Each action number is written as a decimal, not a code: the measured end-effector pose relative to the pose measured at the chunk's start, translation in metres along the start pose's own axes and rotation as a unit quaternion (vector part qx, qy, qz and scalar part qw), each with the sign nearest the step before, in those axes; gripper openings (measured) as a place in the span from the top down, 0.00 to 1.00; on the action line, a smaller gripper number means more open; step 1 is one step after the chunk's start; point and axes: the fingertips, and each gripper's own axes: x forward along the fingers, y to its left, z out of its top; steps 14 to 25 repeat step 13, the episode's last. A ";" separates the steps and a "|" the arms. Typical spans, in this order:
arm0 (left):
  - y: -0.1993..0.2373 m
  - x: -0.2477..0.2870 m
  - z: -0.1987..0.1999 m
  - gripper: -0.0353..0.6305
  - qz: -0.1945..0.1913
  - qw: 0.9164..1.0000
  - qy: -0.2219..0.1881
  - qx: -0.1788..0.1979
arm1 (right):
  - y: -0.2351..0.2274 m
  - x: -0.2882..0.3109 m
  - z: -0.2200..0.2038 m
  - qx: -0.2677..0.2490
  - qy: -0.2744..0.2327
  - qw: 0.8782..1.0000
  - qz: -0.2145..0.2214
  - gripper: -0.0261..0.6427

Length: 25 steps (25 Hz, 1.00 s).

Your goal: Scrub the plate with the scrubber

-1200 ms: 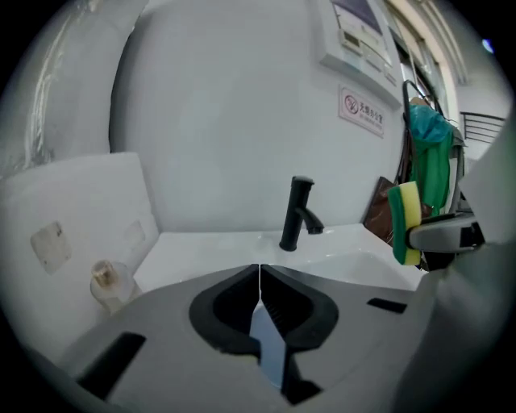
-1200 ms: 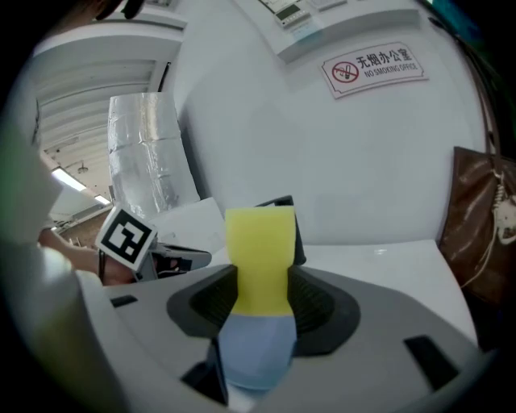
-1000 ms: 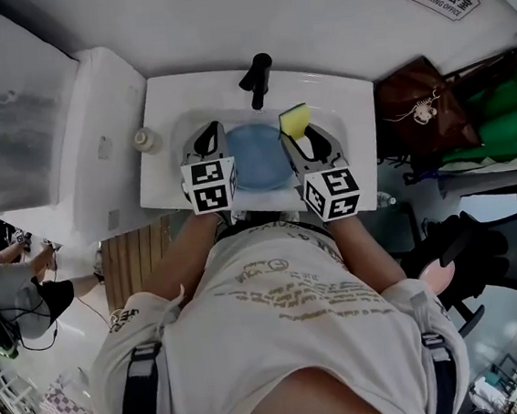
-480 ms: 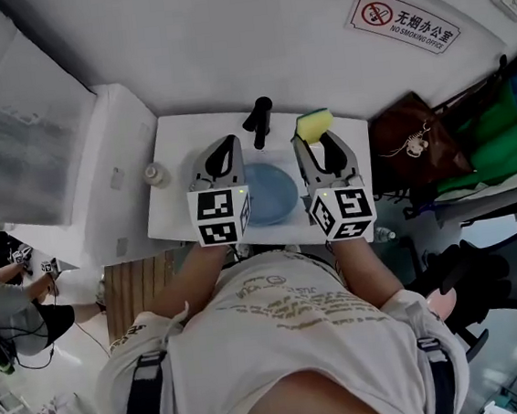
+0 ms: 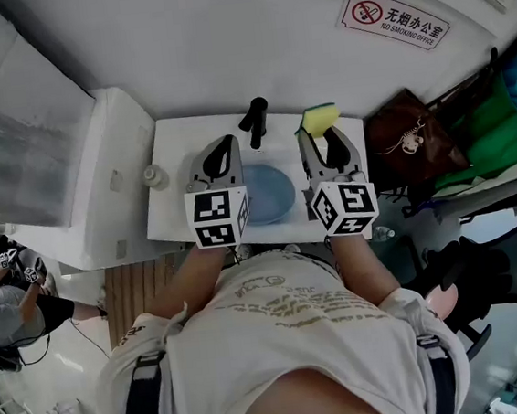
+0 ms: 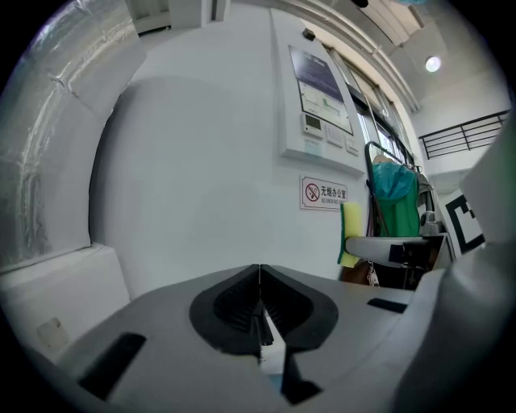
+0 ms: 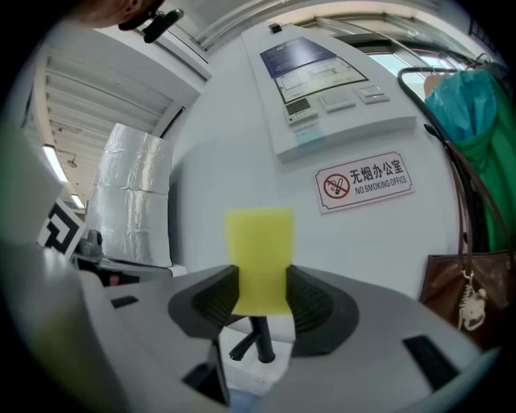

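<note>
A blue plate (image 5: 271, 195) lies in the white sink (image 5: 171, 146), below both grippers. My right gripper (image 5: 322, 132) is shut on the scrubber (image 5: 320, 117), a yellow sponge with a green back, held up over the sink's right back corner. In the right gripper view the scrubber (image 7: 260, 250) stands upright, pinched between the black pads of my right gripper (image 7: 260, 294). My left gripper (image 5: 223, 145) hovers over the plate's left edge. Its jaws meet in a closed seam in the left gripper view, where my left gripper (image 6: 260, 278) has nothing visible in it. The scrubber (image 6: 351, 234) shows at the right there.
A black faucet (image 5: 255, 119) rises at the back of the sink between the grippers. A small bottle (image 5: 151, 176) stands on the counter's left. A brown bag (image 5: 408, 140) hangs to the right. A no-smoking sign (image 5: 393, 20) is on the wall ahead.
Both grippers have risen out of the sink and tilted up toward level. The scrubber went up with the right gripper. The plate stayed in the sink.
</note>
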 end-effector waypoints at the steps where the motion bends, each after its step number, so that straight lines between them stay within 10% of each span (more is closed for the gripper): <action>1: 0.000 -0.001 0.000 0.91 0.001 1.000 0.000 0.000 | 0.000 0.000 -0.001 0.001 0.001 1.000 0.000 0.68; 25: 0.000 -0.005 0.002 0.91 -0.007 1.000 0.001 0.001 | 0.005 0.003 -0.008 0.005 0.009 1.000 0.005 0.67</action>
